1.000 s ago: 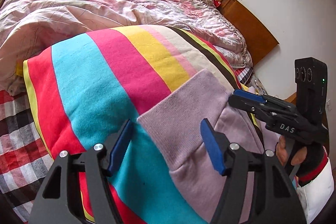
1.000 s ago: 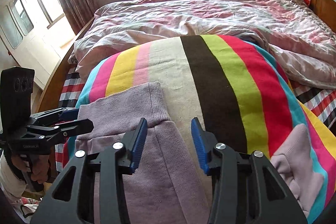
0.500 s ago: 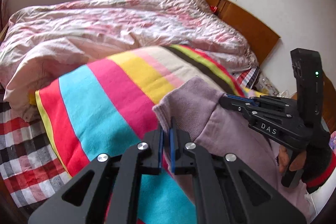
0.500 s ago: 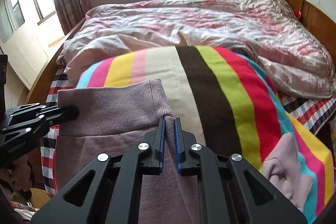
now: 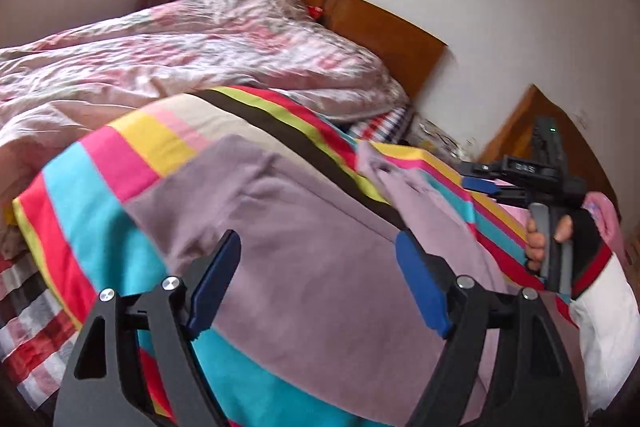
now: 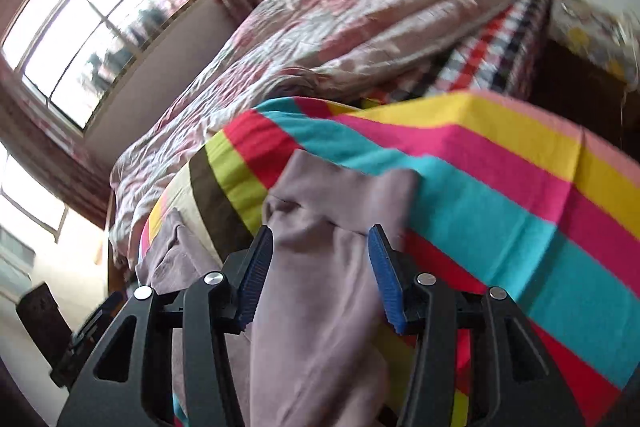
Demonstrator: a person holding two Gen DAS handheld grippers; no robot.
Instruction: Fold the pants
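Striped blanket [image 5: 100, 187] on bed; pants [image 5: 312, 259] lie across its near half. Left gripper [image 5: 320, 279] has just opened and released the waistband. Right gripper [image 6: 320, 267], now over the leg ends, has also just opened, jaws astride cloth, not pinching. Next fold pending.

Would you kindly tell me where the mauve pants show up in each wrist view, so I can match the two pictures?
Left wrist view: the mauve pants fill the lower centre, running right toward a lifted leg end.
Right wrist view: the mauve pants hang in the lower centre, between the blue fingers.
Shared landmark: the striped blanket beneath them.
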